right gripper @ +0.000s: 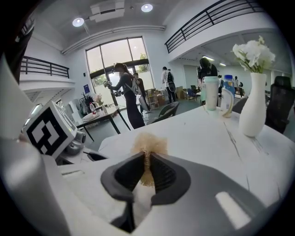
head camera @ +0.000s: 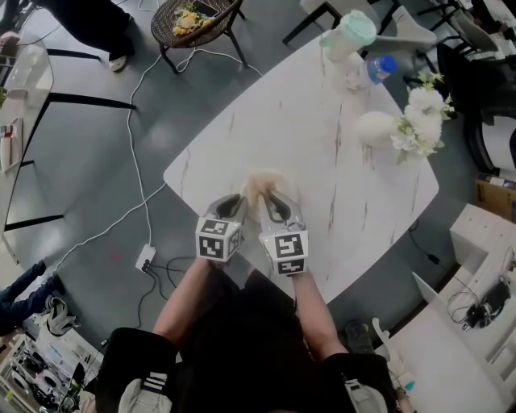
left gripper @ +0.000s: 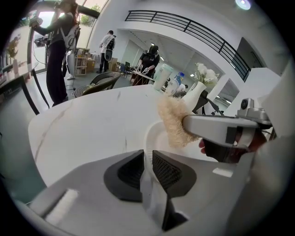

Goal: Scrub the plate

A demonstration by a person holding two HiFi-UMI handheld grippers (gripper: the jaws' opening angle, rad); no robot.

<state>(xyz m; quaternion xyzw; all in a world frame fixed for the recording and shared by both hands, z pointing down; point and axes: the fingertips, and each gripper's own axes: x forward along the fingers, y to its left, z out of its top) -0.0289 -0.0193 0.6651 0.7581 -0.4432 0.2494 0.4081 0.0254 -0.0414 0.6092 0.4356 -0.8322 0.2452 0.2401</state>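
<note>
In the left gripper view a white plate [left gripper: 158, 137] lies on the white marble table [head camera: 322, 145], hard to tell apart from it. My left gripper [left gripper: 148, 167] is shut on the plate's near rim, which stands between its black pads. A tan fibrous scrubber [right gripper: 150, 144] is pinched in my right gripper [right gripper: 147, 171]. In the left gripper view the scrubber [left gripper: 174, 121] rests over the plate's far side. From the head view both grippers, left [head camera: 239, 203] and right [head camera: 272, 203], sit side by side near the table's front left edge, with the scrubber [head camera: 262, 187] just beyond them.
A white vase [head camera: 377, 129] with white flowers, a pale green tumbler [head camera: 349, 34] and a blue-capped bottle [head camera: 380, 68] stand at the table's far right. A wicker chair [head camera: 193, 20] and a cable with power strip [head camera: 146, 258] are on the floor at left. People stand in the background.
</note>
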